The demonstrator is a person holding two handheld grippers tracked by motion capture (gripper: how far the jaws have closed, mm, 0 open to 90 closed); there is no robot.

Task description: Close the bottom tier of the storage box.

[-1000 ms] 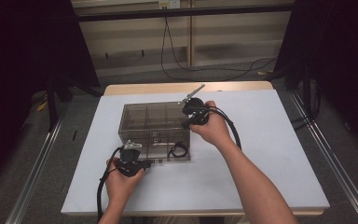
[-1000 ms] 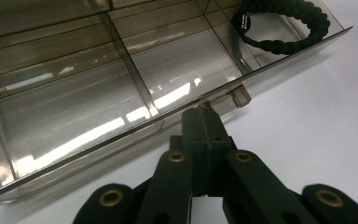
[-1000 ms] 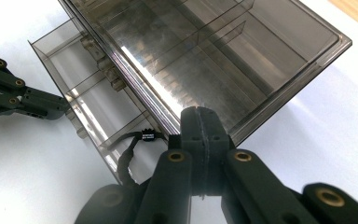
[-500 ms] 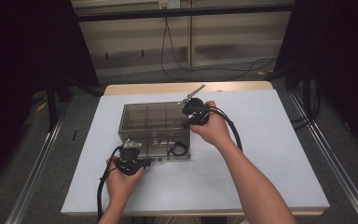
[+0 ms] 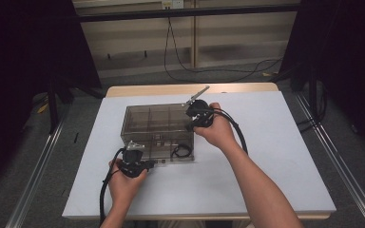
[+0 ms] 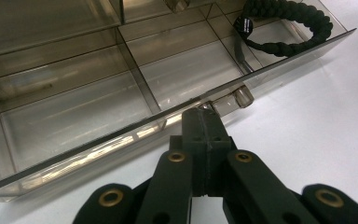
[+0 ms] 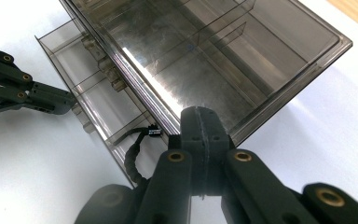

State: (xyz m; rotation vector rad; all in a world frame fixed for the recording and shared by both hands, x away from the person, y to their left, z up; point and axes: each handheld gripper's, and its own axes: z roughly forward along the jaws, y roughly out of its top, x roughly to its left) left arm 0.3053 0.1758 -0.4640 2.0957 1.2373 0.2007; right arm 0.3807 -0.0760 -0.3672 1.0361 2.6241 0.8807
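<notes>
A smoky clear drawer cabinet (image 5: 154, 121) stands on the white table (image 5: 275, 156). Its bottom drawer (image 6: 121, 93) is pulled out toward me, and a black braided cord (image 6: 289, 23) lies in the drawer's right end compartment. My left gripper (image 6: 203, 115) is shut at the drawer's front panel, apparently on a small handle, beside a round knob (image 6: 242, 95). In the high view the left gripper (image 5: 159, 162) sits at the drawer front. My right gripper (image 7: 200, 114) is shut with nothing in it, and its tips rest on the cabinet's top front corner (image 7: 242, 128).
The cabinet's upper compartments (image 7: 214, 51) look bare. White tabletop stretches right of the cabinet and in front of the drawer. The wooden table edge (image 5: 171, 89) runs behind the cabinet. Cables trail from both grippers toward me.
</notes>
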